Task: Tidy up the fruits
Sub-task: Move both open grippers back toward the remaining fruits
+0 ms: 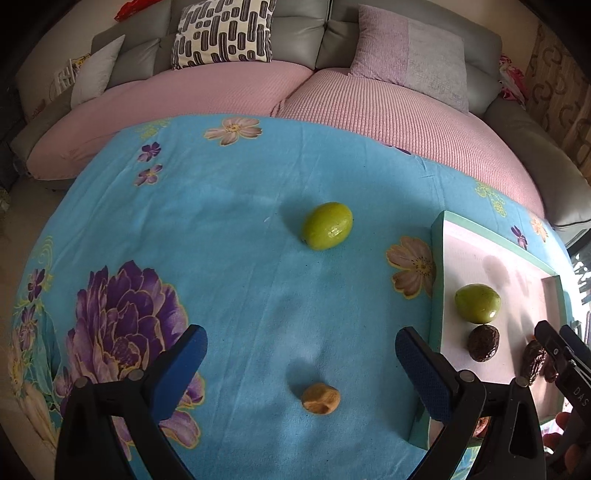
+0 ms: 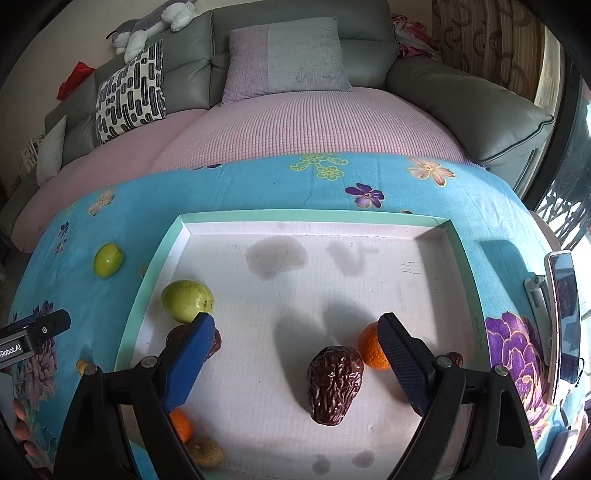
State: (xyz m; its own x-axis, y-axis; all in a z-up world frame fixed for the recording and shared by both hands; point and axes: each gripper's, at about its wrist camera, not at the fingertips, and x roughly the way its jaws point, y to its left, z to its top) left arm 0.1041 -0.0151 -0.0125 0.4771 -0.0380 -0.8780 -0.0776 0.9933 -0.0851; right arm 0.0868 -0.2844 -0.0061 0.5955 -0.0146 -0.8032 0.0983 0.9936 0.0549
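Note:
A green fruit (image 1: 327, 225) lies on the blue flowered cloth (image 1: 229, 236), and a small tan nut-like fruit (image 1: 320, 398) sits nearer, between the blue pads of my open left gripper (image 1: 301, 350). The shallow white tray (image 2: 317, 216) holds a green fruit (image 2: 187, 300), a wrinkled dark date (image 2: 334, 384), an orange fruit (image 2: 371, 348), another orange one (image 2: 181, 424) and a tan one (image 2: 205, 451). My right gripper (image 2: 295, 339) hangs open over the tray, the date lying loose between its fingers. A second dark date (image 2: 177, 334) is partly hidden behind the left finger.
A phone on a stand (image 2: 563, 317) is at the table's right edge. A sofa with pink covers (image 1: 229, 92) and cushions (image 1: 221, 33) runs along the far side. The other green fruit (image 2: 108, 259) lies left of the tray.

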